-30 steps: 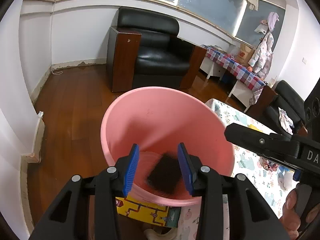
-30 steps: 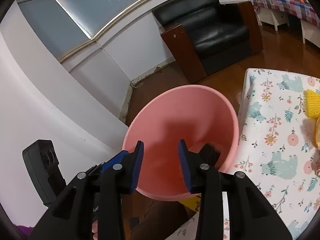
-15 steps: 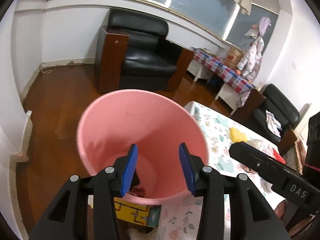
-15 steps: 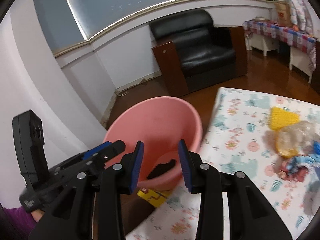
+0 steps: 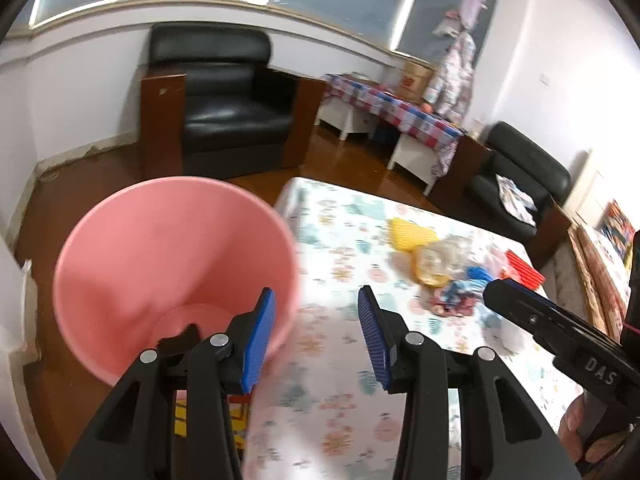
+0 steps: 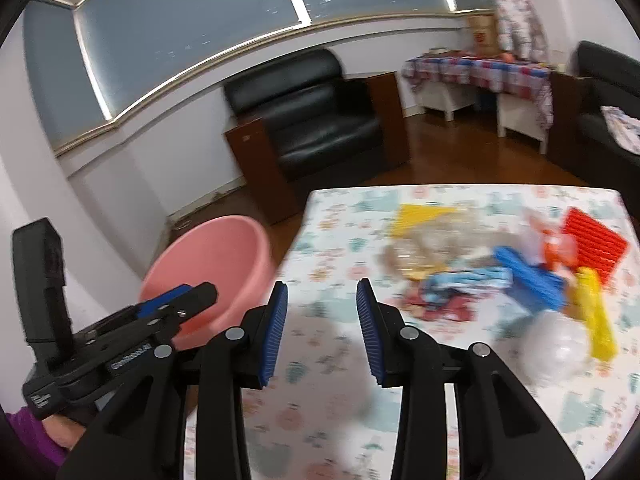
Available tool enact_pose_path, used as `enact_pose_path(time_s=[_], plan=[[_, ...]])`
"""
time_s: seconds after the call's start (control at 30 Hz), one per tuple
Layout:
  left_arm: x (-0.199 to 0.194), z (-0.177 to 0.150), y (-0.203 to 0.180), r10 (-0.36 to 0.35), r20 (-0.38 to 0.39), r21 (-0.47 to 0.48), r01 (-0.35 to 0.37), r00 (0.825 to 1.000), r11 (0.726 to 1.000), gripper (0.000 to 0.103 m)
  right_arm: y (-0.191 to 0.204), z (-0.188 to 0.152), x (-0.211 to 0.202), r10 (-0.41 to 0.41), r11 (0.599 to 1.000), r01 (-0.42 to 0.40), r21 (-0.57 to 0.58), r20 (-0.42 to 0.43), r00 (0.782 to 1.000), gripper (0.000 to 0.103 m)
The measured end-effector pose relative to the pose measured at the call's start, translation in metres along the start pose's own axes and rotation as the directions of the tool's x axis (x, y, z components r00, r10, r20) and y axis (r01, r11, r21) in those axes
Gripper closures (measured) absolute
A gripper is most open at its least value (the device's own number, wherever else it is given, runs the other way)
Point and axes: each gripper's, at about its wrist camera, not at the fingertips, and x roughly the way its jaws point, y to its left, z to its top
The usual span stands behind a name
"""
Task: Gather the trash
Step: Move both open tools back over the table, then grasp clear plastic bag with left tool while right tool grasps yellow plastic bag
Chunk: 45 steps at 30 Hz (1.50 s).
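Both pairs of tongs stand apart with nothing between their blue pads. The left gripper (image 5: 316,336) hovers over the near edge of the table (image 5: 320,408), its left finger over the rim of the one pink bucket (image 5: 160,256), which stands off the table's left side at about ten o'clock from those tongs. One dark scrap (image 5: 180,338) lies on the bucket's bottom, partly hidden by the gripper's frame.

The right gripper (image 6: 322,328) hangs over the table's flowered cloth (image 6: 320,280), empty. From it the bucket (image 6: 216,256) sits at ten o'clock, with the left gripper's body in front of it at nine o'clock.

The trash lies in one loose heap (image 6: 500,276) at two o'clock from the right tongs, well apart from them. The blur makes an exact count uncertain, but these can be told: one yellow piece (image 6: 420,216) at the far side, one crumpled clear wrapper (image 6: 424,252), one blue ribbed piece (image 6: 528,280), one red ribbed piece (image 6: 592,244), one yellow bar (image 6: 596,316), one printed blue-and-red wrapper (image 6: 452,292), and one clear plastic ball (image 6: 556,352) nearest the right edge.

Beyond the table, at twelve o'clock, stands one black armchair (image 6: 312,120); a second black chair (image 5: 516,176) is at two o'clock in the left view. One low table with a checked cloth (image 5: 392,104) stands between them.
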Motion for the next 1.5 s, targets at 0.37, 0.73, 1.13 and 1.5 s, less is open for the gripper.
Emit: enact_pose_path(time_s=[0.37, 0.73, 1.13, 1.5], plan=[[0.011, -0.002, -0.075, -0.082, -0.025, 0.149, 0.085, 0.996, 0.985, 0.055, -0.051, -0.009, -0.030, -0.084, 0.995, 0.082, 0.049, 0.037, 0.996, 0.066], [0.033, -0.011, -0.119, -0.121, -0.088, 0.216, 0.137, 0.989, 0.967, 0.055, -0.095, -0.023, -0.050, -0.135, 0.985, 0.129, 0.114, 0.049, 0.990, 0.050], [0.050, -0.025, -0.171, -0.184, -0.141, 0.289, 0.218, 0.973, 0.932, 0.052, -0.140, -0.034, -0.074, -0.248, 0.956, 0.239, 0.168, 0.036, 0.968, 0.047], [0.064, -0.037, -0.210, -0.227, -0.192, 0.306, 0.278, 0.955, 0.910, 0.052, -0.190, -0.045, -0.098, -0.363, 0.907, 0.347, 0.240, 0.025, 0.931, 0.047]])
